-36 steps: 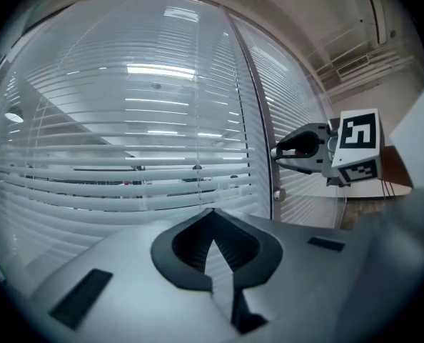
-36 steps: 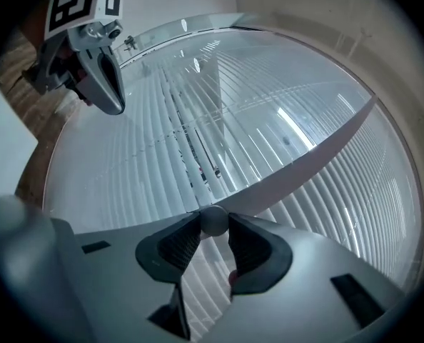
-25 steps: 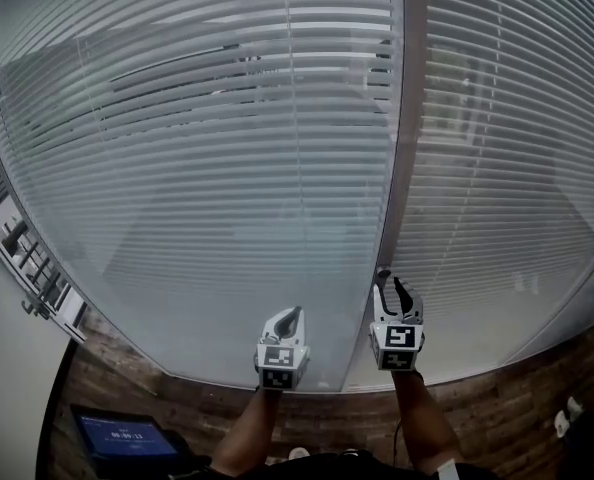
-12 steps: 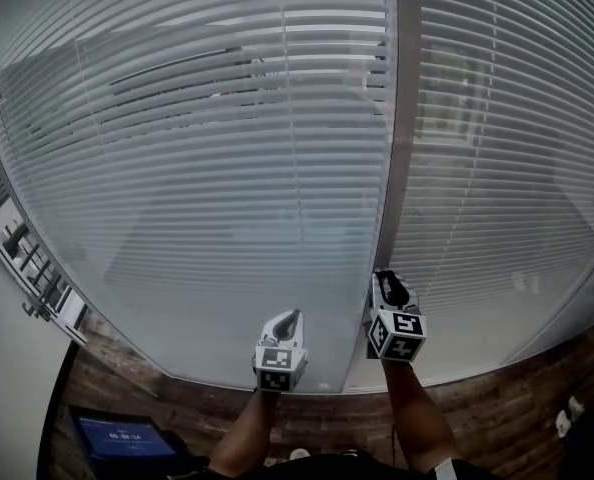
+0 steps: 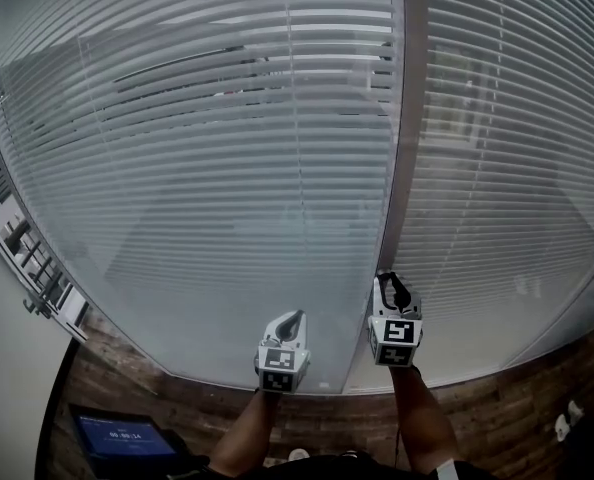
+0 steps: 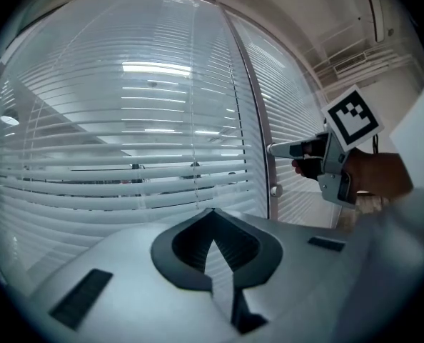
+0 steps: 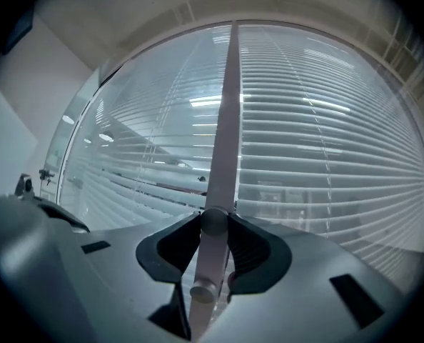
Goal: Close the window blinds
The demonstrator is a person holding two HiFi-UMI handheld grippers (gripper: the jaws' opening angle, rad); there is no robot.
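Observation:
The slatted blinds (image 5: 207,148) hang behind glass on both sides of a grey upright post (image 5: 402,118). My right gripper (image 5: 392,286) points level at the post. In the right gripper view, my right gripper (image 7: 213,216) has a small round knob (image 7: 213,221) on the post (image 7: 226,120) between its tips, which touch it on both sides. These jaws have just been closing on the knob. A second knob (image 7: 201,290) sits lower on the post. My left gripper (image 5: 289,318) is shut and empty, held still in front of the left pane.
A tablet with a lit screen (image 5: 127,436) lies on the dark wood floor (image 5: 497,408) at lower left. A metal rack (image 5: 32,268) stands by the left wall. The left gripper view shows the right gripper (image 6: 273,148) at the post.
The right gripper's jaws stood wide apart a second ago and have narrowed onto the knob on the post. The left gripper has not moved.

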